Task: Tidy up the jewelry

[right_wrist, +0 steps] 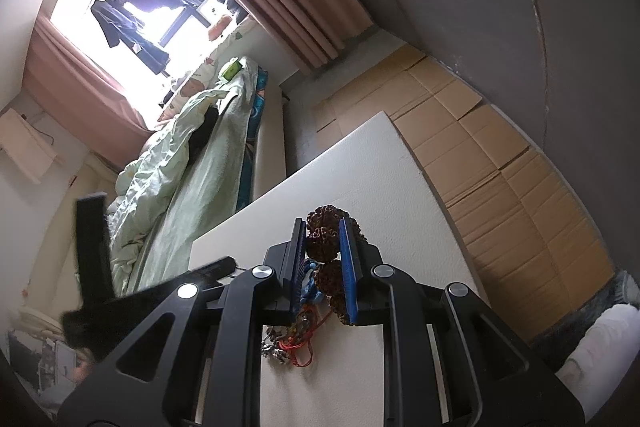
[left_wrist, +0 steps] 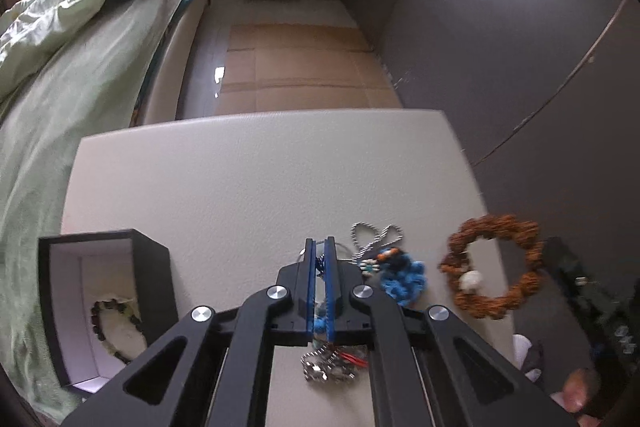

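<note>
— Two grippers we have out over the white table [left_wrist: 256,179]. How does our left gripper [left_wrist: 319,247] stand?

— Its blue pads are drawn nearly together with a thin bit of blue bead jewelry pinched between them; we cannot tell exactly which piece it is. Just right of it lie the blue bead bracelet [left_wrist: 404,277] and a silver chain [left_wrist: 376,237].

— And the brown one?

— The brown seed-bead bracelet [left_wrist: 494,267] shows as a ring near the table's right edge in the left view. In the right view our right gripper [right_wrist: 323,231] is clamped on that brown seed-bead bracelet [right_wrist: 326,239], beads bulging between the pads.

— What else?

— A red cord [right_wrist: 298,345] and a tangle of metal chain [right_wrist: 276,349] lie under the right gripper. The black jewelry box [left_wrist: 100,303] stands open at the table's left, a dark bead bracelet [left_wrist: 116,327] inside it.
</note>
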